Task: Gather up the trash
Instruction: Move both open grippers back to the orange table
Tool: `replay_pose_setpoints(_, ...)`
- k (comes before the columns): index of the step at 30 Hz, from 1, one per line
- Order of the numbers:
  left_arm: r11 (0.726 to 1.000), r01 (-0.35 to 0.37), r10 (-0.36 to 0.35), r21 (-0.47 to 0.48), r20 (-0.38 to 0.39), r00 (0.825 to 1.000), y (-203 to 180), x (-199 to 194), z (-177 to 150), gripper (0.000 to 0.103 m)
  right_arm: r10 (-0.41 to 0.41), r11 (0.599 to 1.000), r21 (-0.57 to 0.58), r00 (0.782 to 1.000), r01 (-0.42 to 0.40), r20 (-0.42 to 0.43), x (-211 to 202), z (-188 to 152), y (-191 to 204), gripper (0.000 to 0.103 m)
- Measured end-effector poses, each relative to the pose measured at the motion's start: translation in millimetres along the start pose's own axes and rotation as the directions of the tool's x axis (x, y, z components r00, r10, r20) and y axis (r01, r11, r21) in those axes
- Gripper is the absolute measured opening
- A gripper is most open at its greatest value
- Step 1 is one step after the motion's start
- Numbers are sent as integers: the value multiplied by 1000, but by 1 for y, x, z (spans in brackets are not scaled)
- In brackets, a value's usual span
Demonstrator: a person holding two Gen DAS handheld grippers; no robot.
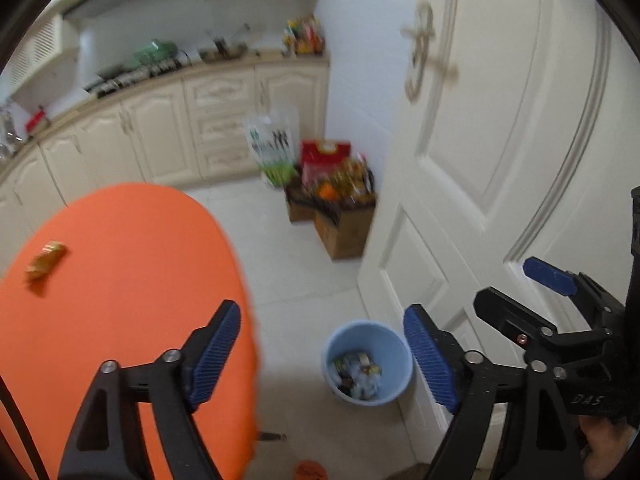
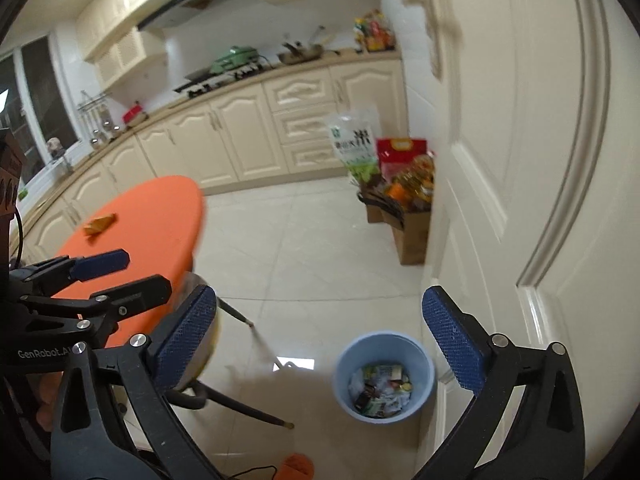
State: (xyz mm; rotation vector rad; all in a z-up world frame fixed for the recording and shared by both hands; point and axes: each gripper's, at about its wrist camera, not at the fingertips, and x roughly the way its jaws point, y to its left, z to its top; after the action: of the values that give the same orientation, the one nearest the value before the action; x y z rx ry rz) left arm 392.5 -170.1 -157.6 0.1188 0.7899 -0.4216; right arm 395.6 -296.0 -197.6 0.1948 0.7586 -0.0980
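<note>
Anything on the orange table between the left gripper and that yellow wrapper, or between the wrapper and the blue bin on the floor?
Nothing visible. The left gripper is open and empty; bare orange table lies between it and the yellow wrapper. The blue bin stands on open floor beside the white door, its top uncovered.

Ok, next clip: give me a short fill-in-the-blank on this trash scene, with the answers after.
1. The blue bin stands on the floor beside the white ____.
2. One yellow wrapper lies on the ____ table.
3. The jaws of the left claw and the right claw stand ____, with nothing between them.
4. The bin already holds ____.

Missing words: door; orange; open; trash
</note>
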Motion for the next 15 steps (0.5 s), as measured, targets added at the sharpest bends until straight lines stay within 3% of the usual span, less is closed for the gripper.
replay_pose_setpoints(7,992,-119,125,-48,150,981,69,-95,-30,94,72,991,-120,996,-66,52,-29,28,101,103)
replay_pose_setpoints(15,963,-223,248,-148,179,952,150,-141,-61,99,168,958,-237,986,-161,9,2,46,220,103)
